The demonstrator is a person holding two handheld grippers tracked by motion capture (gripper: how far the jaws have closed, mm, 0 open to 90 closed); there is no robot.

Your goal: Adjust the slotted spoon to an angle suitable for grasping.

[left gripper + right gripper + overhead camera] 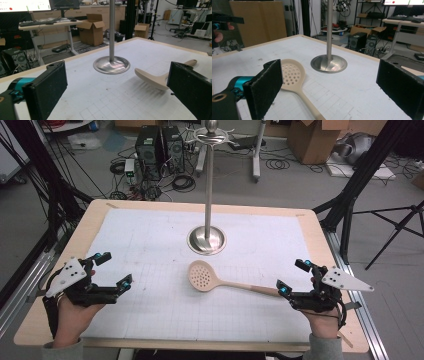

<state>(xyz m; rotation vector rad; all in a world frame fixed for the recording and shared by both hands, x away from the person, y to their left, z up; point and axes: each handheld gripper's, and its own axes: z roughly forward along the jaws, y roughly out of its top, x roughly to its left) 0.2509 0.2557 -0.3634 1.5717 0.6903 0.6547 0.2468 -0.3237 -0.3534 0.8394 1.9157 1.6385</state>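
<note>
A cream slotted spoon [202, 275] lies flat on the white mat, bowl toward the middle and handle [250, 287] running right. Behind it stands a steel hanging stand [206, 240] with a round base and a tall pole with hooks on top. My left gripper [114, 270] rests open at the table's left, well apart from the spoon [152, 77]. My right gripper [294, 276] is open at the right, its near jaw just past the handle's end. In the right gripper view the spoon [292, 73] lies between the jaws, with the stand base [329, 63] beyond.
The white grid mat [150, 240] covers a wooden table [85, 225]. Black tripod legs [350, 200] and frame posts stand off the table's right and left sides. Computers and cables litter the floor behind.
</note>
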